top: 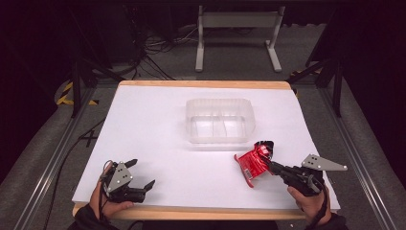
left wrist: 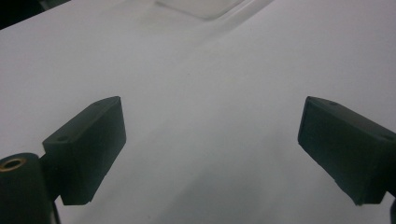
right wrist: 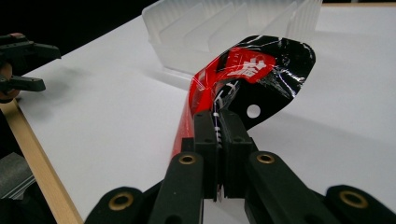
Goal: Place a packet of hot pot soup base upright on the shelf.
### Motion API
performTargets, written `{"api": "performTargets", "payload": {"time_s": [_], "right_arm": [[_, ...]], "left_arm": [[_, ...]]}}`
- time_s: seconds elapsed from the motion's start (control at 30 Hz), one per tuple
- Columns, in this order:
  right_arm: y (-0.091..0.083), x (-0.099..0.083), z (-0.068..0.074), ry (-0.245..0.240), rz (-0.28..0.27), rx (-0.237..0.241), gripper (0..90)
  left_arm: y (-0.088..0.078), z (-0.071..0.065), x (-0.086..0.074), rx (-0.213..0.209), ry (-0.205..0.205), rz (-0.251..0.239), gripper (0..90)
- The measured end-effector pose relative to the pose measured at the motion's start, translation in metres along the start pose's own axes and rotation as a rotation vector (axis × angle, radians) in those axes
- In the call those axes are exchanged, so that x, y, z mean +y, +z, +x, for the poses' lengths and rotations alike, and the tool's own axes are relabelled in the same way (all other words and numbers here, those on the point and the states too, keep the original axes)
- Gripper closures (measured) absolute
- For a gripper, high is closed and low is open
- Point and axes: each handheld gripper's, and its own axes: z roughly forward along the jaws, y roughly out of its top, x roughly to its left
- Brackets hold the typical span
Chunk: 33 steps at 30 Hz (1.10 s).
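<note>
Clamped tight are the black jaws of the right gripper [right wrist: 217, 126], and pinched between them is the edge of a crinkled red-and-black plastic packet [right wrist: 243, 74] with white lettering and a small round hanging hole. From the high view, that glossy packet [top: 255, 163] is seen held at the near right of the white-covered wooden table [top: 158, 124], just in front of the container's near right corner; whether its lower edge touches the sheet cannot be told. The right gripper [top: 274, 167] is gripped by a hand [top: 309, 199] near the table's front edge.

Over on the near left, the left gripper [top: 140, 173] is seen with its jaws spread wide and nothing between them. In its own view, the left gripper [left wrist: 210, 149] is aimed across bare white surface.

At the centre of the table a clear, ribbed, rectangular plastic container [top: 219, 120] is set. Internal dividers are visible through its translucent walls [right wrist: 233, 23], and nothing can be made out in its compartments.
</note>
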Motion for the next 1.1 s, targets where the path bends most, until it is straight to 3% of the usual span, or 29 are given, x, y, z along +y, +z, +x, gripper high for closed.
{"api": "performTargets", "payload": {"time_s": [0.57, 1.1], "right_arm": [[-0.008, 0.038, 0.006, -0.046, -0.106, -0.009, 87.7], [0.01, 0.067, 0.002, -0.036, -0.147, -0.024, 87.8]], "left_arm": [[-0.004, 0.001, -0.001, 0.009, -0.017, -0.017, 8.6], [-0.004, 0.001, -0.001, 0.009, -0.02, -0.016, 8.6]]}}
